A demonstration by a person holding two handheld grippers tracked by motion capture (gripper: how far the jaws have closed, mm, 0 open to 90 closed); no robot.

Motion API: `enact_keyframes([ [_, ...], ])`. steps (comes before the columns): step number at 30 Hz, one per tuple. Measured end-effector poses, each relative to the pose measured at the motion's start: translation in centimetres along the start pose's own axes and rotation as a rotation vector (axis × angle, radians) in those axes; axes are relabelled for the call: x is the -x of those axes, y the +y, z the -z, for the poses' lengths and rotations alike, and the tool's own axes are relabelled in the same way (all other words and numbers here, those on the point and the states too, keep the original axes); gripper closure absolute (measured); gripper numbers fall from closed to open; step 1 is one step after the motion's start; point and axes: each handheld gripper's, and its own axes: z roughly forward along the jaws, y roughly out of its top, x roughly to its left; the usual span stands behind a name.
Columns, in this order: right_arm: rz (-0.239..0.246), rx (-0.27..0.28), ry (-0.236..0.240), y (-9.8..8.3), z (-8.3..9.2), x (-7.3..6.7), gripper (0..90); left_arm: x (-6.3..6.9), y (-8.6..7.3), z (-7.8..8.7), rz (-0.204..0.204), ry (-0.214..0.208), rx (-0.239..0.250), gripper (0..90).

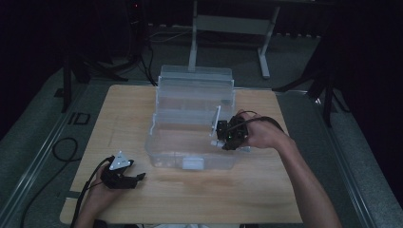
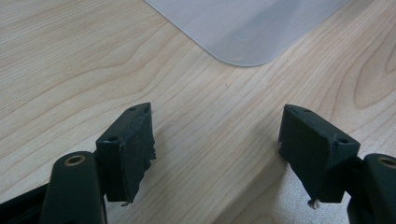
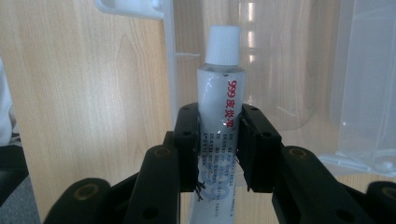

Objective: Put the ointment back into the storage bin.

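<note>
**Tube of ointment held at the rim of the clear box**

My right gripper [image 3: 219, 149] was clamped on a small white tube [image 3: 219, 107], both black pads pressed against its sides. Red characters ran along the tube's length, beginning "999"; the finer dark print lower down was too small for me to read. The white ribbed cap [image 3: 223, 45] pointed away from my jaws, and the tube's tail ran back between them toward my hand.

In the high view, my right gripper [image 1: 231, 134] held the tube at the right-hand edge of the clear plastic organizer box [image 1: 190, 142], whose lid stood open behind it on the wooden table [image 1: 266, 190]. There the tube showed as a pale stub poking left from the jaws, its lettering lost in the dim light. The right gripper view gave the writing plainly, with the box's transparent walls [image 3: 280, 70] beyond the cap.

My left gripper [image 1: 124, 176] rested low on the table near the front left corner of the box. Its own view showed the jaws standing wide apart with nothing between them, bare wood grain under them and a rounded corner of the box [image 2: 243, 32] ahead.
</note>
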Motion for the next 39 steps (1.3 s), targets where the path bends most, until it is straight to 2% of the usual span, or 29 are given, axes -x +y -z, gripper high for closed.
enact_keyframes([
  [10, 0.026, -0.004, 0.003, 0.9, -0.3, 0.2, 70.2, 0.0, 0.0, 0.0, 0.0, 0.0, 0.0, 27.4],
  [26, 0.059, -0.035, -0.023, 2.7, -0.5, 0.2, 70.6, 0.0, 0.0, 0.0, 0.001, 0.0, 0.001, 27.3],
  [39, 0.047, -0.05, -0.007, 3.2, -1.5, 0.6, 70.5, 0.0, 0.0, 0.0, 0.0, 0.0, 0.0, 27.3],
])
